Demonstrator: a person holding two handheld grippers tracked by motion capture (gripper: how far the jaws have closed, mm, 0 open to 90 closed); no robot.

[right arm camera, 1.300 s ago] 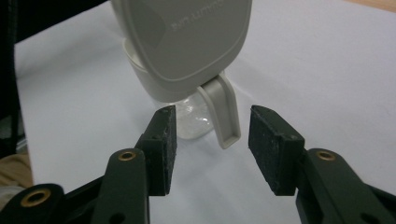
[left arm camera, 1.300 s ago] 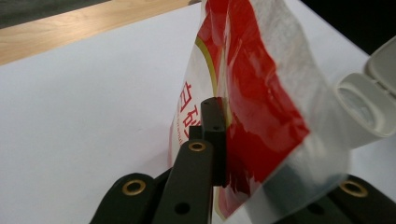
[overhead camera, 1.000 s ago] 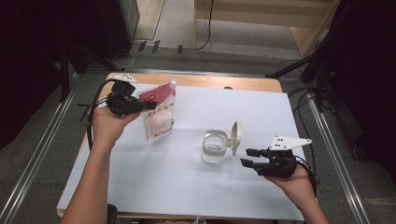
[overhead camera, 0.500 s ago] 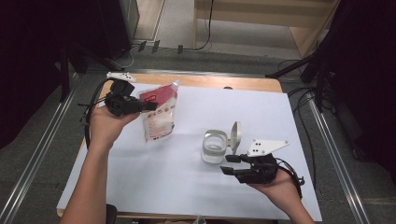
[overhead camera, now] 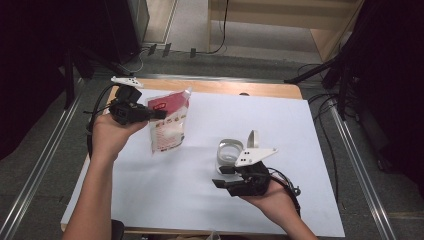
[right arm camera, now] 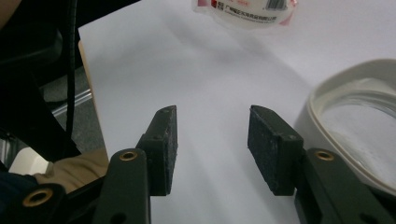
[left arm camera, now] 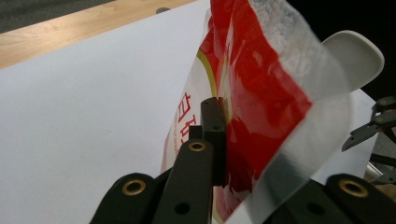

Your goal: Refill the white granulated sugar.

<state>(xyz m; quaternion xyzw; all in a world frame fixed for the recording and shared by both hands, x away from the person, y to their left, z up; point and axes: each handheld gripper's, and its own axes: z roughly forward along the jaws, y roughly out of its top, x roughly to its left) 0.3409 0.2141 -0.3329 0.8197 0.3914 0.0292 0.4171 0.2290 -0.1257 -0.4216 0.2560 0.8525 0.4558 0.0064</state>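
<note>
Lidded jar (overhead camera: 231, 152) just beside empty right gripper (overhead camera: 220, 176), pouch (overhead camera: 167, 122) well apart.

Red-and-white pouch (overhead camera: 167, 122) held upright above white table (overhead camera: 150, 200).

Place: I'm in a lab or workshop | white-topped wooden table (overhead camera: 300, 125) | metal rails (overhead camera: 365, 165) beside it | cables (overhead camera: 325, 107) across grey floor (overhead camera: 190, 65) | dark equipment around.

The pouch (overhead camera: 167, 125) is red on top, white below with red lettering; the container (overhead camera: 231, 152) looks clear, white-rimmed; black grippers over white tabletop (overhead camera: 175, 200).
</note>
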